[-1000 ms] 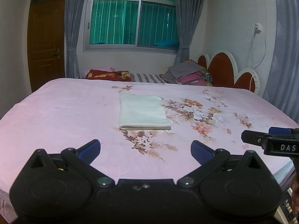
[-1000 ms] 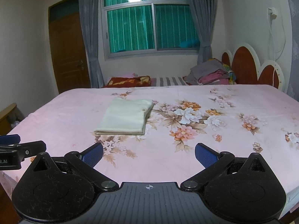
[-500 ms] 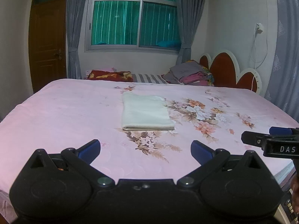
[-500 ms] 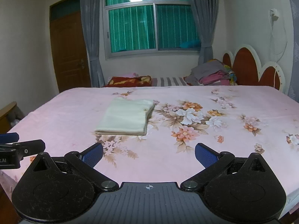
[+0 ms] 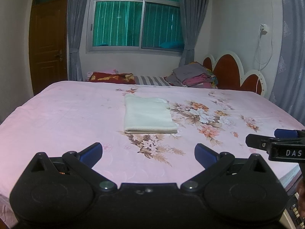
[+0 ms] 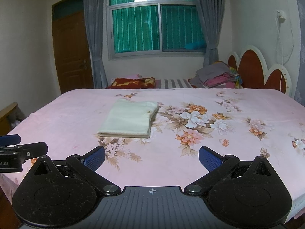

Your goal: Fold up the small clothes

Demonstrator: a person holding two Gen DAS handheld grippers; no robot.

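A cream garment [image 5: 148, 115] lies folded into a flat rectangle on the pink floral bedsheet [image 5: 63, 114], near the bed's middle. In the right wrist view the same folded garment [image 6: 130, 120] sits left of centre. My left gripper [image 5: 148, 151] hovers over the near edge of the bed, open, nothing between its blue pads, well short of the garment. My right gripper [image 6: 152, 156] is also open and empty, level with the left one. Each gripper shows at the side of the other's view: the right gripper [image 5: 274, 145], the left gripper [image 6: 21, 149].
A pile of folded clothes [image 5: 192, 75] sits at the far side near the red headboard [image 5: 228, 72]. A red patterned pillow [image 5: 111, 77] and striped cloth lie behind the bed. A wooden door [image 5: 48, 43] stands at far left.
Both grippers have drawn slightly back and tilted up from the bed. The garment has stayed folded in place, and both grippers have stayed open.
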